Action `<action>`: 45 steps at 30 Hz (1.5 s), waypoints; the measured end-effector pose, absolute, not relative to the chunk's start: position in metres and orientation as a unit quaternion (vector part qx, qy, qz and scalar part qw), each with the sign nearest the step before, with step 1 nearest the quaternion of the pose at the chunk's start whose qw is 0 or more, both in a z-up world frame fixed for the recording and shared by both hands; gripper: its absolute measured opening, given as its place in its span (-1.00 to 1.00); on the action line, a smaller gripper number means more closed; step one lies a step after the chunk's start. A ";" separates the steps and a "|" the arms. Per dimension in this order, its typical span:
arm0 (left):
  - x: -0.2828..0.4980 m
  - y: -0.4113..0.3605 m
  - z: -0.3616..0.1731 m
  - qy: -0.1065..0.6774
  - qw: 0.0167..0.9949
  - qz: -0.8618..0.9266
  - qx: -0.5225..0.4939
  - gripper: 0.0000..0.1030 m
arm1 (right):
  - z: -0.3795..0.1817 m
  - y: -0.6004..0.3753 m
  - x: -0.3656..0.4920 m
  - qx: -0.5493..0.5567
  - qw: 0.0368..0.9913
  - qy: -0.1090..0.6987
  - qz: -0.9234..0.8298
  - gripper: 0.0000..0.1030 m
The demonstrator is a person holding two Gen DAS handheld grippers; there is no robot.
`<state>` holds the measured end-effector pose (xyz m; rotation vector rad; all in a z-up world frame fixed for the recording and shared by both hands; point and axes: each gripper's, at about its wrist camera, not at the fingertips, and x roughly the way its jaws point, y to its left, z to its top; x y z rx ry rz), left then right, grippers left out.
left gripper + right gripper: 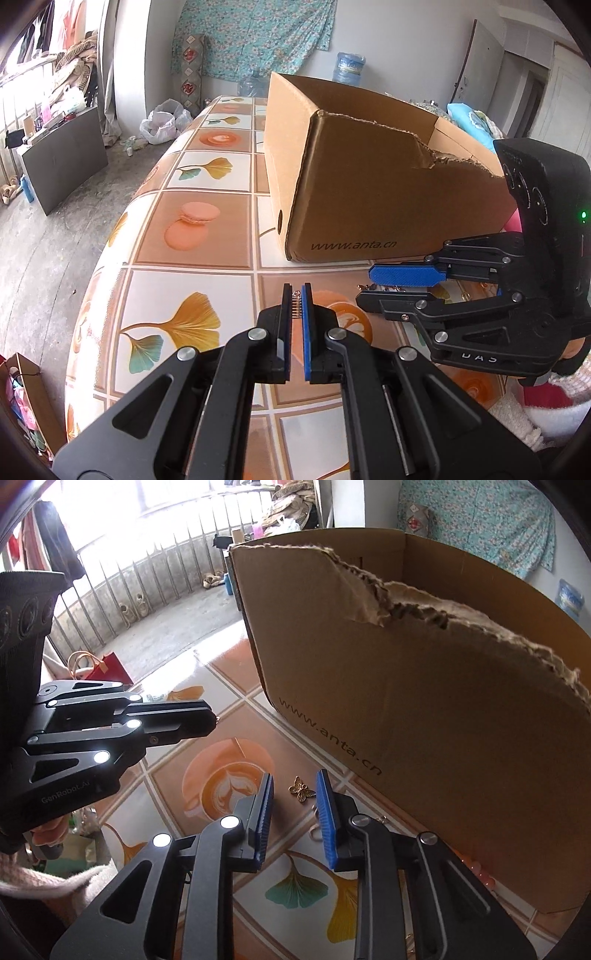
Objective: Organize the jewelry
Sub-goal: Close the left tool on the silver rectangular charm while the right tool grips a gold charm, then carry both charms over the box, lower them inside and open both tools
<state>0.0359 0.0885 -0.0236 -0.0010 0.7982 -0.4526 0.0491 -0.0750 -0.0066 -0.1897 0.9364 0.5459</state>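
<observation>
My left gripper [296, 295] is shut on a small silver beaded jewelry piece [296, 306], held a little above the tablecloth; it also shows in the right wrist view [212, 716], with a bit of the piece at its tip. My right gripper [294, 779] is open above the table, with a gold butterfly charm [301, 789] lying between its fingertips. It shows in the left wrist view [364, 284] above small gold pieces [391, 290]. The torn cardboard box [369, 184] stands just behind both grippers, open at the top.
The table has a tiled-pattern cloth [192, 229]; its left edge drops to the floor. Pink beads [476, 871] lie by the box's near wall. A pink object [513, 221] sits behind the right gripper. A gold chain [408, 938] lies near the bottom edge.
</observation>
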 end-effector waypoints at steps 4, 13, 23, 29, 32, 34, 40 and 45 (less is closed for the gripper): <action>0.036 0.089 -0.024 0.385 0.897 -0.218 -0.002 -0.93 | -0.004 -0.076 0.054 -0.102 0.845 0.450 0.269 -0.81; 0.037 0.089 -0.023 0.383 0.898 -0.218 -0.004 -0.93 | 0.000 -0.093 0.066 -0.049 0.839 0.465 0.278 -0.85; 0.028 0.093 -0.002 0.356 0.909 -0.218 -0.009 -0.93 | 0.037 -0.145 0.067 0.107 0.834 0.439 0.315 -0.85; 0.017 0.090 0.043 0.308 0.917 -0.252 -0.009 -0.93 | 0.073 -0.181 0.055 0.206 0.834 0.392 0.328 -0.85; 0.015 0.084 0.071 0.279 0.919 -0.278 -0.007 -0.93 | 0.094 -0.205 0.051 0.238 0.841 0.360 0.326 -0.85; 0.018 0.077 0.087 0.265 0.917 -0.300 -0.006 -0.93 | 0.106 -0.209 0.050 0.242 0.852 0.342 0.315 -0.85; 0.063 0.035 0.112 0.287 0.885 -0.366 -0.013 -0.93 | 0.119 -0.244 0.068 0.241 0.875 0.339 0.247 -0.85; 0.125 -0.022 0.095 0.372 0.849 -0.375 -0.017 -0.93 | 0.103 -0.257 0.108 0.241 0.869 0.386 0.194 -0.85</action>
